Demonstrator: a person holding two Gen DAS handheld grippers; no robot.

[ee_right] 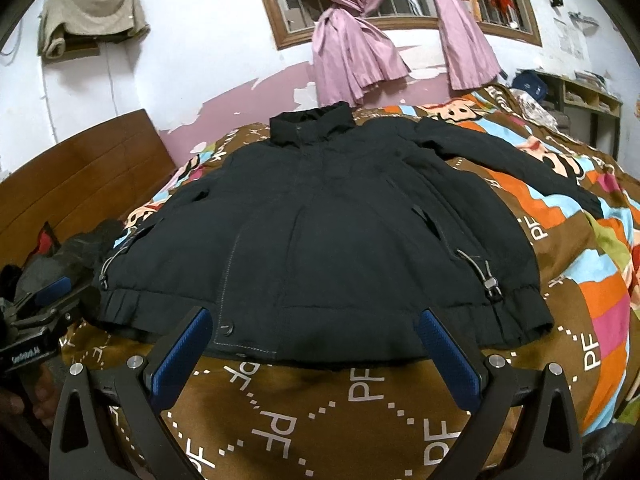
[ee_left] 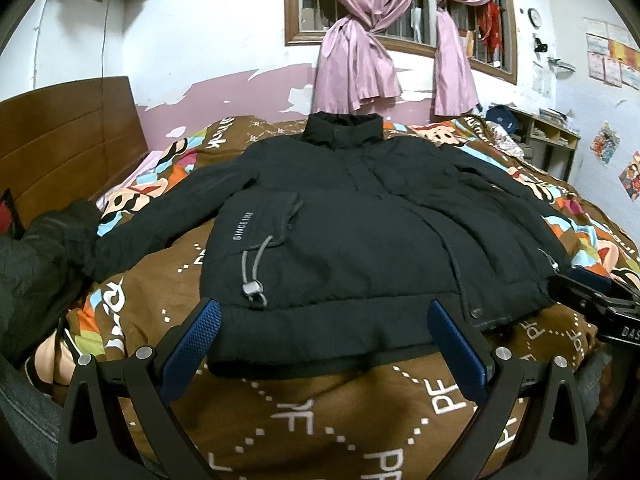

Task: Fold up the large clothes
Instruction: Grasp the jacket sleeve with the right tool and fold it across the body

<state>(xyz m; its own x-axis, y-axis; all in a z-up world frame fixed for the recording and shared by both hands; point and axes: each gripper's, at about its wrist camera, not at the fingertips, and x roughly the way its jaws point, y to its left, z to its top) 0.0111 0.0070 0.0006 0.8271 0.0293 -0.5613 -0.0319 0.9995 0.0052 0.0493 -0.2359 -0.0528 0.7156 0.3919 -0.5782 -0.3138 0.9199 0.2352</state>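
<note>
Puffy black jacket [ee_left: 340, 248] lies flat — left tongs [ee_left: 324, 344], right tongs [ee_right: 316, 344] both spread wide.

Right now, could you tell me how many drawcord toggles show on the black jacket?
2: one toggle near the hem's left side, another near its right side; others may be hidden.

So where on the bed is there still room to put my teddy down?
There is bare quilt in front of the black jacket, between its hem and the near edge. More shows right of the jacket's body, under its outstretched sleeve. The left side is crowded by dark bundled clothes.
</note>
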